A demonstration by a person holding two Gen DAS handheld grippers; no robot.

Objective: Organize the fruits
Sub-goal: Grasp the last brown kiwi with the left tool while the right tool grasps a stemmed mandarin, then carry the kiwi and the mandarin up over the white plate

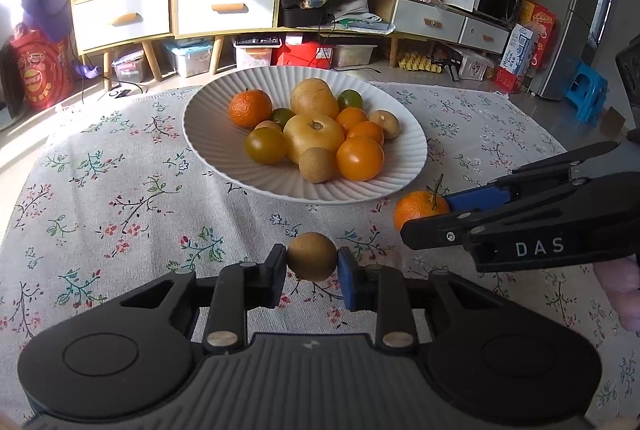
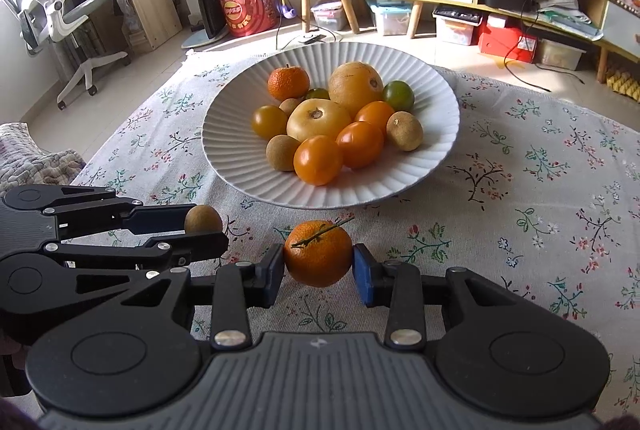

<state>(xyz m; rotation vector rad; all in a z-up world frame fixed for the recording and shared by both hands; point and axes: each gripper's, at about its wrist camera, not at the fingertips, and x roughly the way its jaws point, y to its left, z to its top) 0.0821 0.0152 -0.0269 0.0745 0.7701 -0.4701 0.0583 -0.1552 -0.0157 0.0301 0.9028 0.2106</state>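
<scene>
Nearest, the left tool (image 1: 312, 266) is squeezing a small brown fruit (image 1: 312, 256) and the right tool (image 2: 318, 262) is squeezing a tangerine (image 2: 318, 254). Both fruits sit low over the flowery worktop (image 1: 120, 190), just in front of the plate. Each round fruit is pinched only at its sides (a slippery hold), so it might pop out and roll off the worktop. The two tools are near each other and might bump. Farther back, the white plate (image 2: 240, 158) holds another tangerine, orange and green tomatoes, brown fruits and two big yellow fruits. It looks crowded, so a dropped fruit could knock others out.
</scene>
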